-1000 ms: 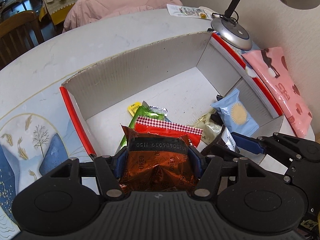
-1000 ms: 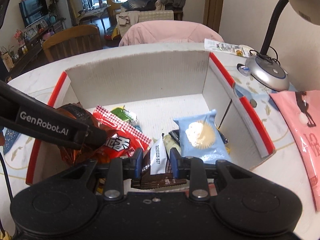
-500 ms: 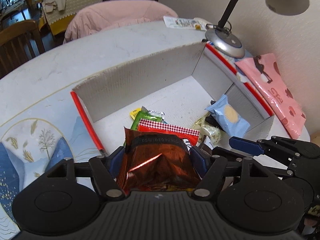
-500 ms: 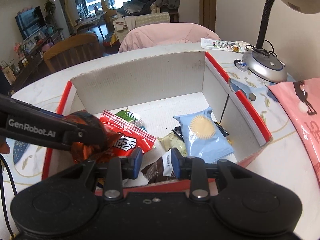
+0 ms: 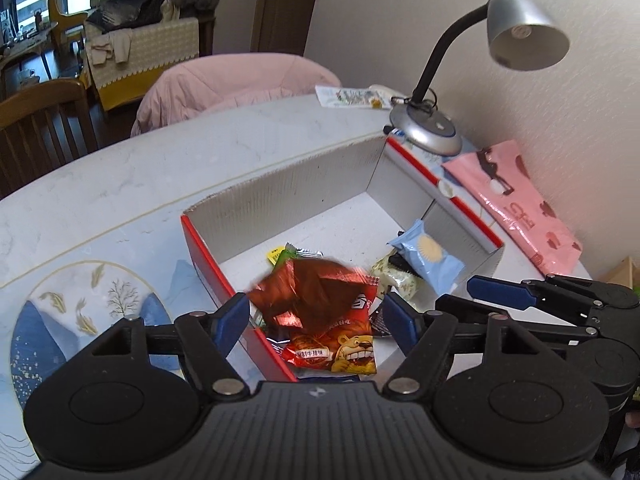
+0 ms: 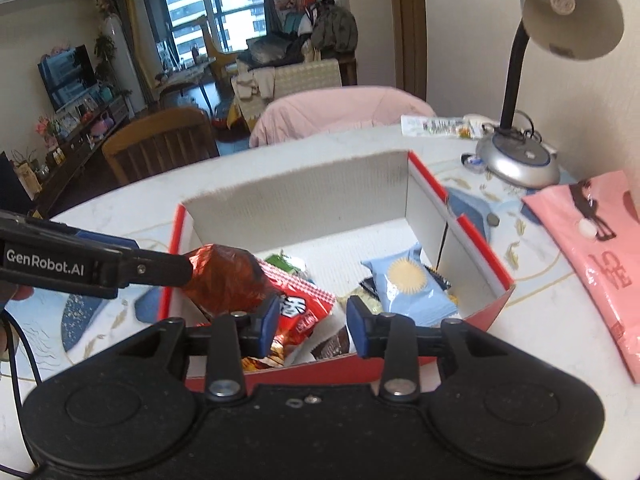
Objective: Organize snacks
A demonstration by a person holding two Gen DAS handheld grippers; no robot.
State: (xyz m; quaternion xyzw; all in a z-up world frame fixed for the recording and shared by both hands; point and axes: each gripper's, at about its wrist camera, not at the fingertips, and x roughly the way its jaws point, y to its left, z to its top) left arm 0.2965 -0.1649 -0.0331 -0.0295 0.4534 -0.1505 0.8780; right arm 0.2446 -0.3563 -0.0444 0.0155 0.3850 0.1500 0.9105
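The red-edged cardboard box (image 5: 280, 200) on the table (image 5: 120, 184) serves as landmark.

Left of the box, the table surface carries a blue painted scene with fish and a tree (image 5: 80, 304). Above the box's near-left corner hang the left tongs (image 5: 316, 320), spread wide, their blue pads (image 5: 232, 320) clear of everything. Between and just beyond them a brown foil snack packet (image 5: 308, 292) shows blurred over the box's near-left part, touching neither pad in the left wrist view. In the right wrist view it sits at the tip of the left tongs; whether it touches them cannot be told. Under it, inside the box, lies a red snack bag with a cartoon lion (image 5: 340, 352), and behind that a green wrapper (image 5: 286, 258) pokes out.

Toward the middle of the box's near side hover the right tongs (image 6: 312, 320), also parted, holding nothing; a dark brown wrapped snack (image 6: 332, 346) lies below the gap, just inside the near wall.

In the right half of the box rests a light blue packet with a yellow sun-like disc (image 6: 408, 288), overlapping a pale wrapper and a black one.

Right of the box, a pink bag with dark print (image 6: 592, 248) lies flat on the table. Beyond the box's far-right corner stands a gooseneck desk lamp (image 6: 516, 160).
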